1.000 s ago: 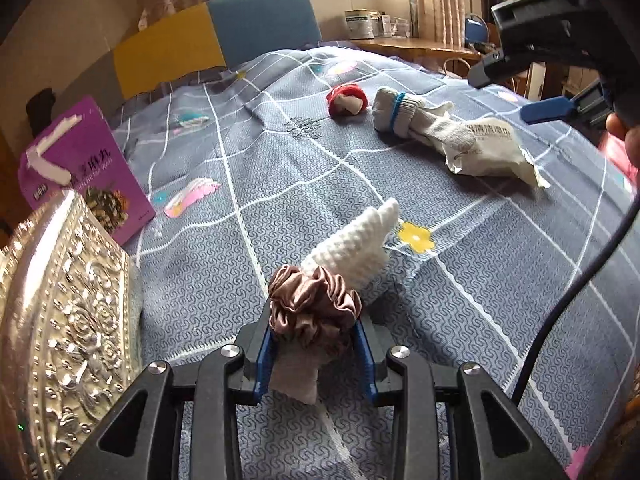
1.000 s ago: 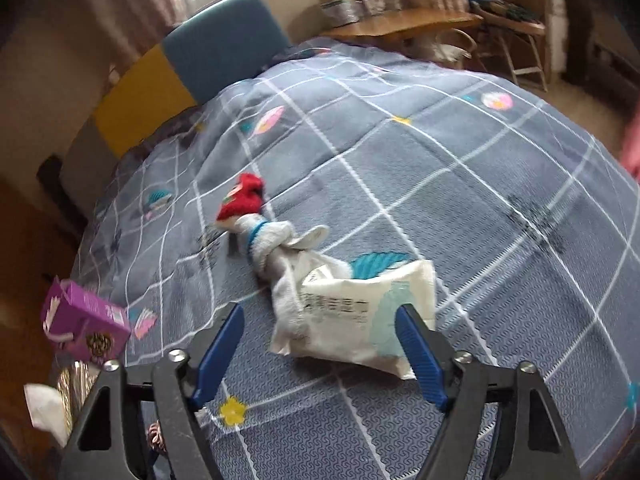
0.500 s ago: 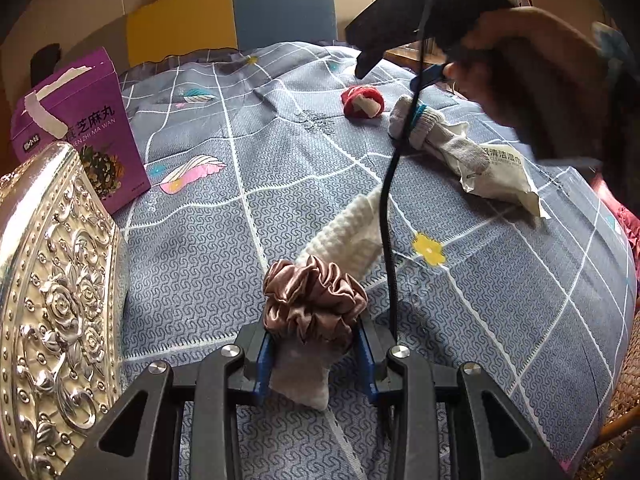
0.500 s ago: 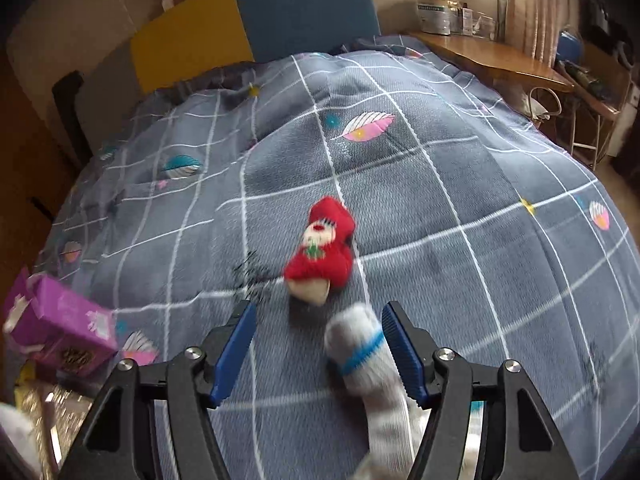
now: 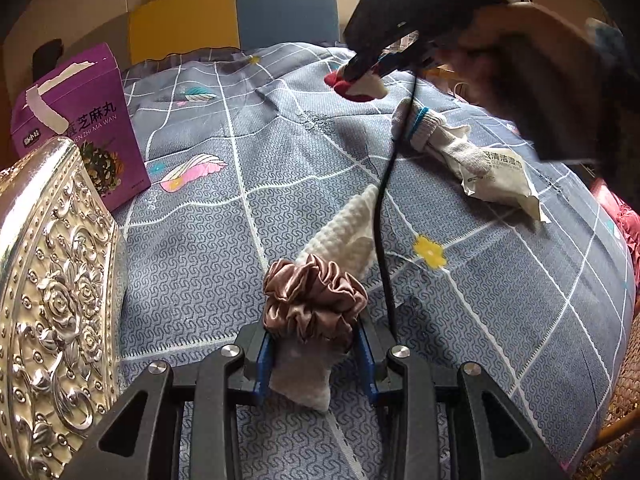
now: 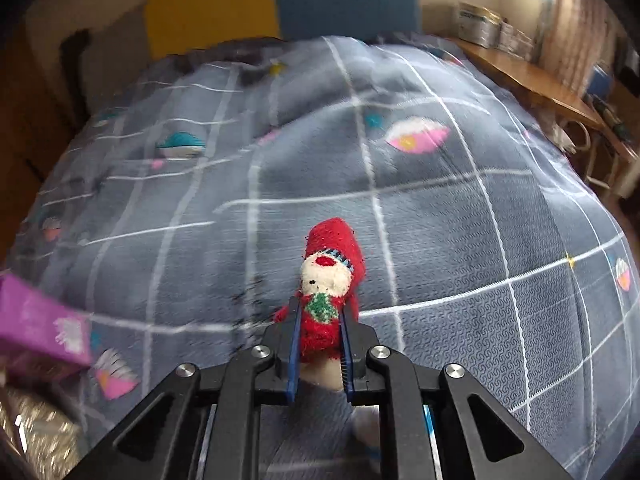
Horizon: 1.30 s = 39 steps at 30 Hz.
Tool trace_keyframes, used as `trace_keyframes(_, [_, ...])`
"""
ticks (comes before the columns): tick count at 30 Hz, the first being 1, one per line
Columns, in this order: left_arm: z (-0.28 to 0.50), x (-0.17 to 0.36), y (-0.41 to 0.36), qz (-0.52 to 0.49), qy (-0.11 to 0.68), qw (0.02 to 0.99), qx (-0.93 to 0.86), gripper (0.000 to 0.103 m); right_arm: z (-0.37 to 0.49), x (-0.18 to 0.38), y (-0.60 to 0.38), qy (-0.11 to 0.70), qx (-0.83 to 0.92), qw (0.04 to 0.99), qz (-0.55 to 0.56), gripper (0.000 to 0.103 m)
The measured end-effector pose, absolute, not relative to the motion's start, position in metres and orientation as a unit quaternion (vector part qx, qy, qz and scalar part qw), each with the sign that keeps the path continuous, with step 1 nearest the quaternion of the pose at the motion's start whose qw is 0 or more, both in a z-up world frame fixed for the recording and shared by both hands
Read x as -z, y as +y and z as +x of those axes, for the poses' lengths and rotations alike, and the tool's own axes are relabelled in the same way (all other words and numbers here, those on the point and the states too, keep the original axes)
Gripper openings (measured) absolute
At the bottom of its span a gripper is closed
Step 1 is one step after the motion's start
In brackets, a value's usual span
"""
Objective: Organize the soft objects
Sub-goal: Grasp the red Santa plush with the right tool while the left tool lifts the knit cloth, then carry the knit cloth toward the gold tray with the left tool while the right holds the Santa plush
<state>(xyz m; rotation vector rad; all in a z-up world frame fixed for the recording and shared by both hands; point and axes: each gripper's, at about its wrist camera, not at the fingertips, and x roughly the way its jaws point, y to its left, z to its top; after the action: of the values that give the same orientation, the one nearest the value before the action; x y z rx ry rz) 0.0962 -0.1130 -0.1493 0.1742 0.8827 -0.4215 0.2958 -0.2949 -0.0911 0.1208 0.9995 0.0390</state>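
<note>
Now right gripper (image 6: 319,346) jaws just closed, clamped on red doll sock (image 6: 329,280), far side of grey quilt (image 6: 460,240). Left gripper (image 5: 316,354) nearly closed, pinching brown scrunchie (image 5: 314,300) plus white knit cloth (image 5: 344,232), near side. Grey sock (image 5: 440,140) overlaps wipes pack (image 5: 496,176), right of doll sock.

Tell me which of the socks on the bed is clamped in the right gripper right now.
The red Santa sock: the right gripper has just closed on it. The grey sock with the blue band lies loose on the wipes packet.
</note>
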Motion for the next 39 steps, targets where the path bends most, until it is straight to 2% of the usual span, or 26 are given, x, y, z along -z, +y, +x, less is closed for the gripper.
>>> trace_keyframes(6, [0.095,0.150,-0.114,0.084,0.422,0.880,0.201,0.034,0.218,0.083,-0.276,0.520,-0.108,0.845,0.064,0.017])
trace_keyframes(12, [0.095,0.150,-0.114,0.086,0.421,0.880,0.199,0.034,0.162,0.133,-0.272,0.581,-0.095,0.804,0.081,0.017])
trace_keyframes(30, [0.091,0.151,-0.123,0.113,0.414,0.884,0.185,0.034,0.160,0.142,-0.277,0.565,-0.082,0.818,0.067,0.019])
trace_keyframes(39, [0.106,0.133,-0.122,0.078,0.450,0.869,0.189,0.032,0.162,0.141,-0.270,0.560,-0.077,0.824,0.045,0.019])
